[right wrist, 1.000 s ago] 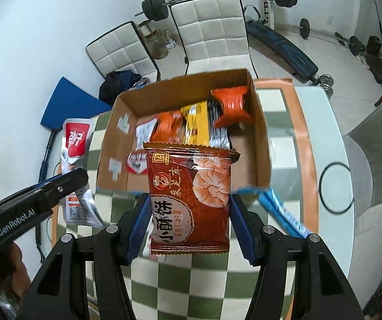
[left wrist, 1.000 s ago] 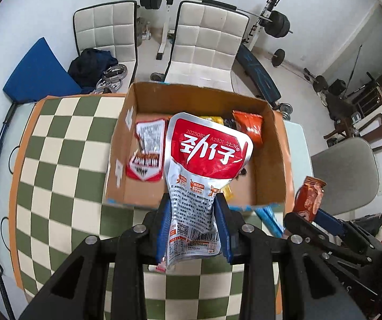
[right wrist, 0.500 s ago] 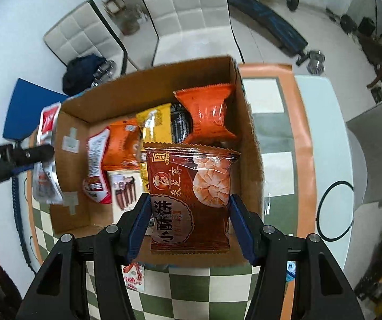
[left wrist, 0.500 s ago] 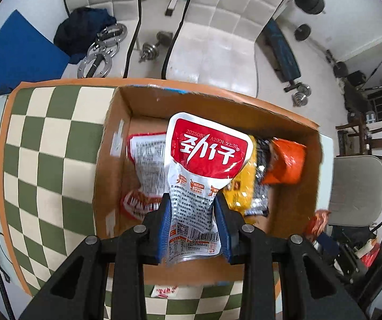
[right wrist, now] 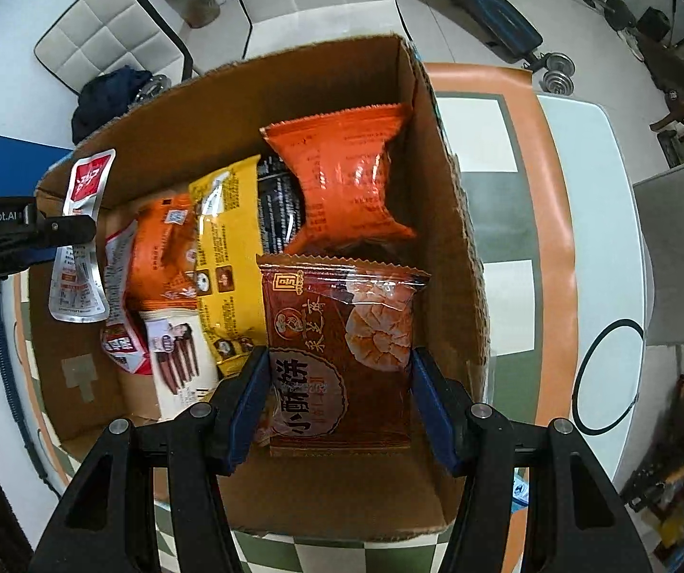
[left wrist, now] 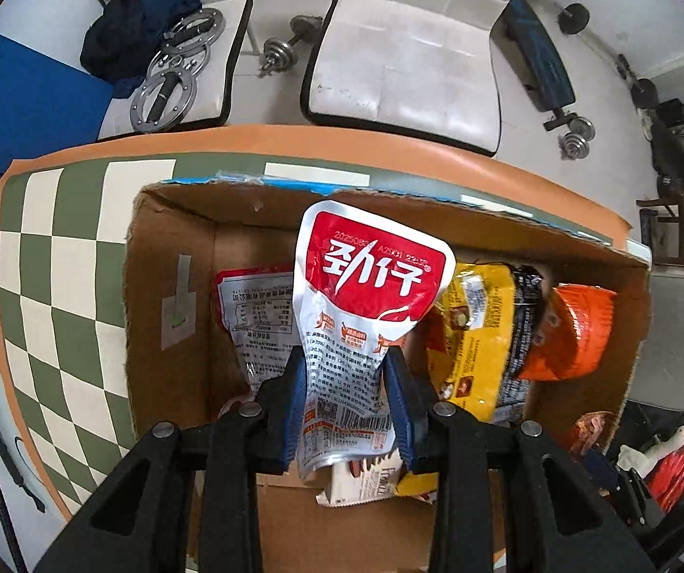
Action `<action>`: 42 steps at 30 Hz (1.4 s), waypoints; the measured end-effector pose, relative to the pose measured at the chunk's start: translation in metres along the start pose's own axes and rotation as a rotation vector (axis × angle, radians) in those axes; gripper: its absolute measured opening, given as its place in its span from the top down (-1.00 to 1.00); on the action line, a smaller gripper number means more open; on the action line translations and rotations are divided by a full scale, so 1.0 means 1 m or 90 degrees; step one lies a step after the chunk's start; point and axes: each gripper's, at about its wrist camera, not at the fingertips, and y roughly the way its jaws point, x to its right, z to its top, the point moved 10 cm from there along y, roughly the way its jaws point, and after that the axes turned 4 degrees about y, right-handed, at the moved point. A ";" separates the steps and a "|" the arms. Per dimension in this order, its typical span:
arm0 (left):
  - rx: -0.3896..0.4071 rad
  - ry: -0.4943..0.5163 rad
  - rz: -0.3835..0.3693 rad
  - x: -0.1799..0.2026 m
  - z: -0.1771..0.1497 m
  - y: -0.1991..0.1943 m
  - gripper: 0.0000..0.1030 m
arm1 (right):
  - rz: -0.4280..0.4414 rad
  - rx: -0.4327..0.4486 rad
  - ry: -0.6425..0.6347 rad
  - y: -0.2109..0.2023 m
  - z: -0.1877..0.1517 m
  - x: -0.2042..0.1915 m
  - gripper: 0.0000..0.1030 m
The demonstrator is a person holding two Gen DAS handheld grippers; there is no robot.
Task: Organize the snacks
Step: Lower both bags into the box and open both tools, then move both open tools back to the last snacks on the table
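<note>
My left gripper [left wrist: 346, 391] is shut on a silver pouch with a red top [left wrist: 366, 315] and holds it upright over the open cardboard box [left wrist: 160, 262]. The pouch also shows in the right wrist view [right wrist: 79, 238], over the box's left wall. My right gripper [right wrist: 339, 401] is shut on a brown shrimp-cracker packet [right wrist: 342, 348] and holds it inside the box [right wrist: 442, 200], near its right wall. In the box lie an orange packet [right wrist: 342, 176], a yellow packet [right wrist: 229, 248], a smaller orange pack [right wrist: 165, 253] and a white chocolate-stick pack [right wrist: 177, 363].
The box stands on a green-and-cream checkered table [left wrist: 55, 277] with an orange border [left wrist: 390, 138]. White padded chairs [left wrist: 409, 43] and gym weights [left wrist: 289, 47] stand on the floor beyond it. A grey chair [right wrist: 681, 248] is to the right.
Both grippers have moved forward and down over the box with their packets. The brown packet is now inside the box and the silver pouch hangs over its interior.
</note>
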 end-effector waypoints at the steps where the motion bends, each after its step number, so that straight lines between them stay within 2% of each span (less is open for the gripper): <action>1: -0.004 0.000 0.001 0.000 0.001 0.002 0.44 | 0.001 -0.003 0.001 0.001 0.000 0.000 -0.19; 7: -0.018 -0.001 0.008 -0.001 0.003 0.011 0.42 | -0.005 -0.018 0.005 0.008 0.002 0.004 -0.20; 12: -0.032 -0.004 -0.002 0.000 0.005 0.013 0.31 | -0.011 -0.048 -0.004 0.014 -0.002 0.002 -0.21; 14: -0.026 -0.001 -0.004 0.002 0.007 0.010 0.14 | -0.013 -0.063 -0.004 0.016 -0.004 0.001 -0.22; 15: -0.022 -0.002 -0.003 0.002 0.008 0.007 -0.12 | -0.014 -0.068 -0.001 0.016 -0.005 0.001 -0.30; 16: -0.016 -0.005 -0.007 0.002 0.010 0.004 -0.31 | -0.013 -0.070 -0.001 0.015 -0.005 0.001 -0.54; 18: -0.008 -0.001 -0.011 0.004 0.011 -0.002 -0.37 | -0.004 -0.073 0.001 0.012 -0.005 -0.002 -0.71; 22: 0.023 0.024 0.005 0.009 0.012 -0.020 -0.79 | -0.022 -0.059 -0.010 -0.001 -0.005 -0.004 -0.82; 25: 0.040 0.035 0.009 0.014 0.010 -0.032 -0.86 | -0.019 -0.051 -0.012 -0.011 -0.004 -0.008 -0.94; 35: 0.087 0.071 0.019 0.018 -0.026 -0.059 -0.90 | -0.008 -0.015 -0.017 -0.039 -0.013 -0.015 -0.94; 42: 0.148 0.077 0.038 0.019 -0.057 -0.080 -0.90 | 0.003 0.054 -0.042 -0.065 -0.024 -0.024 -0.94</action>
